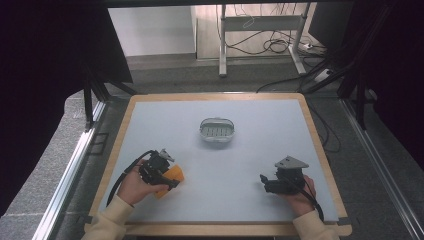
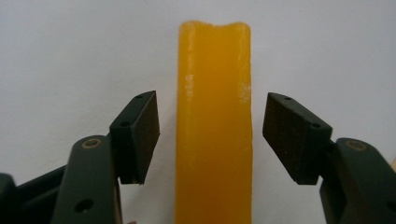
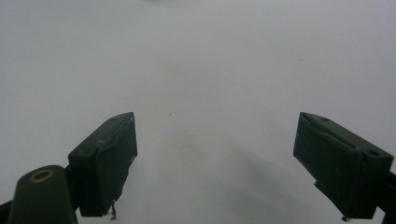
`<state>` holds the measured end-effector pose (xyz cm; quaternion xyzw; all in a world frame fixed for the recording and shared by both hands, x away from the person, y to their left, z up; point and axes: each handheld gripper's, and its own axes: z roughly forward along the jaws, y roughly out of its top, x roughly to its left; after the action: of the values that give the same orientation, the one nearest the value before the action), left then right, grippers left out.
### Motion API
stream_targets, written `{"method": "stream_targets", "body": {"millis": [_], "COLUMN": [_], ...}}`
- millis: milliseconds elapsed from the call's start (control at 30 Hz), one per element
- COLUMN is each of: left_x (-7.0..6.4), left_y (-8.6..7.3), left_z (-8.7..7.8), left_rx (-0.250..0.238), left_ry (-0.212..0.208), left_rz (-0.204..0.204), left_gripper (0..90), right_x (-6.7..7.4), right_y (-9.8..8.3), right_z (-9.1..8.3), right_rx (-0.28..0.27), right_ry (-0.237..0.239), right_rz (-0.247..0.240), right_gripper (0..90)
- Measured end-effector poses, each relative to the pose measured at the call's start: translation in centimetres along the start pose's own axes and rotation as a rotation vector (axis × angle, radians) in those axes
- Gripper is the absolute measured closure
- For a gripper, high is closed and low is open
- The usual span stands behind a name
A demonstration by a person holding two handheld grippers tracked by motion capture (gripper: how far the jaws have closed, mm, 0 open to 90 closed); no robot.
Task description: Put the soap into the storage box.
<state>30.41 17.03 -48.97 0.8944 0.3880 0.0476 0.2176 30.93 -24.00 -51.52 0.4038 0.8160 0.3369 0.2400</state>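
Left gripper [image 2: 211, 135] spread wide astride the orange soap bar [image 2: 214, 126], pads clear of both flanks (nothing gripped yet); centre, then squeeze evenly on the long sides; right gripper [image 3: 215, 163] likewise agape over bare tabletop [image 3: 201, 70], soap dish [image 1: 217, 129] well ahead.

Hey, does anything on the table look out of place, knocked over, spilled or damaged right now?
Nothing stands out. The orange bar lies flat between the left gripper's open jaws, untouched. The small oval dish sits upright mid-table. The right gripper is open over bare tabletop. No spills.
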Motion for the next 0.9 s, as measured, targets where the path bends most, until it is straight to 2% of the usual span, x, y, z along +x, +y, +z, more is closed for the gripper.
{"method": "stream_targets", "body": {"millis": [167, 233, 333, 667, 733, 900], "left_x": [-0.01, -0.02, -0.05, -0.10, -0.12, -0.13], "left_y": [0.00, 0.05, 0.09, 0.19, 0.22, 0.23], "left_z": [0.68, 0.77, 0.84, 0.74, 0.57, -0.06], "left_rx": [0.036, 0.040, 0.042, 0.051, 0.063, 0.049], "left_ry": [0.022, 0.027, 0.031, 0.029, 0.037, 0.025], "left_rz": [0.002, -0.001, -0.008, -0.010, 0.006, 0.019], "left_gripper": [45.1, 53.2, 60.3, 61.7, 61.7, 61.8], "right_x": [0.09, 0.24, 0.25, 0.44, 0.44, 0.42], "right_y": [0.02, 0.05, 0.06, 0.10, 0.10, 0.10], "right_z": [0.02, 0.06, 0.05, 0.08, 0.03, 0.02], "right_rx": [0.005, 0.008, 0.009, 0.017, 0.015, 0.013], "right_ry": [-0.008, -0.016, -0.017, -0.031, -0.032, -0.034], "right_rz": [-0.008, -0.022, -0.027, -0.046, -0.048, -0.050], "right_gripper": [14.0, 14.0, 14.0, 14.0, 14.0, 14.0]}}
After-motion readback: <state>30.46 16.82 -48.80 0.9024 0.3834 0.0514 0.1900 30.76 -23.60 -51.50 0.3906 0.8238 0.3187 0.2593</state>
